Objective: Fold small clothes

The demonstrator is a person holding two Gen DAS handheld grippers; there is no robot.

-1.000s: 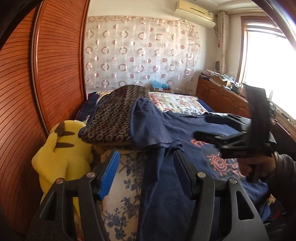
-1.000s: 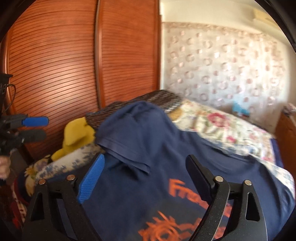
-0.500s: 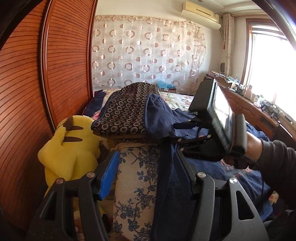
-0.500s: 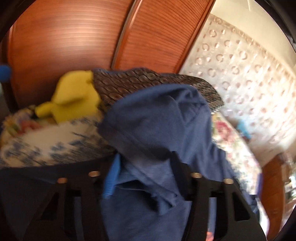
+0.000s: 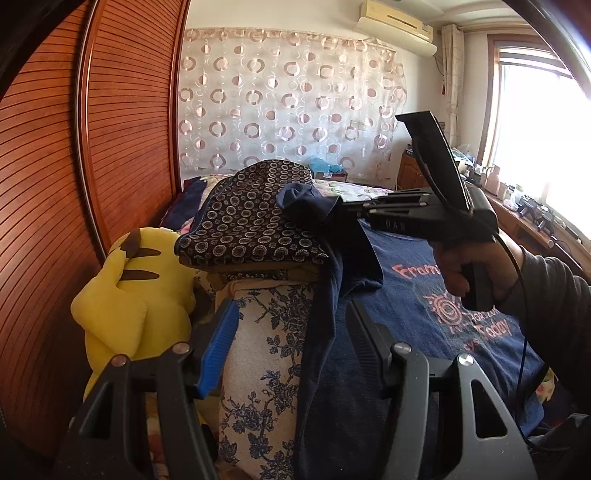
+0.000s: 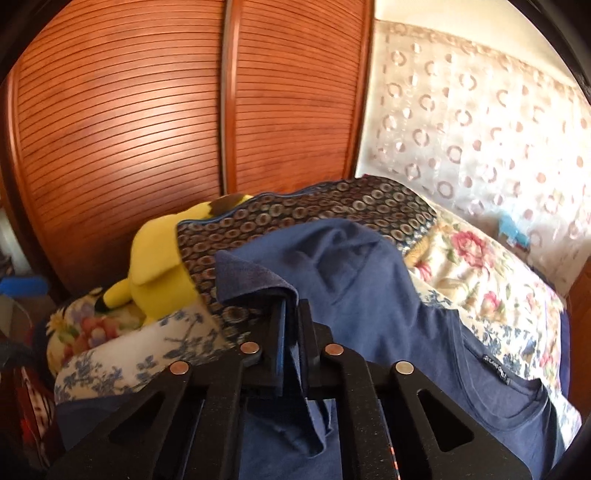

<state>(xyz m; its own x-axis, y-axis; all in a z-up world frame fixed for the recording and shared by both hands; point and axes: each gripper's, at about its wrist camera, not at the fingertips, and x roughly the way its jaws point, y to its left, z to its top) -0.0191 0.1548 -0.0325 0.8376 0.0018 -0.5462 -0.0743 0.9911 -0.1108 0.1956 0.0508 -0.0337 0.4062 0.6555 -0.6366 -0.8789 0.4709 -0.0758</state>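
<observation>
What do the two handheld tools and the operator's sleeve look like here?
Left tool: black plastic linkage frame, silver rivets, one bright blue ribbed pad, one black pad. Right tool: same black frame and rivets, pistol grip, flat black panel mounted on top, thin black cable trailing. Hand emerges from a dark grey knit sleeve.

A big brown wooden wardrobe (image 5: 110,140) with thin lines stands on the left. A light curtain (image 5: 288,99) with round rings covers the back wall. Sun shines through the window (image 5: 535,140) on the right. A white air conditioner (image 5: 393,22) hangs high.
</observation>
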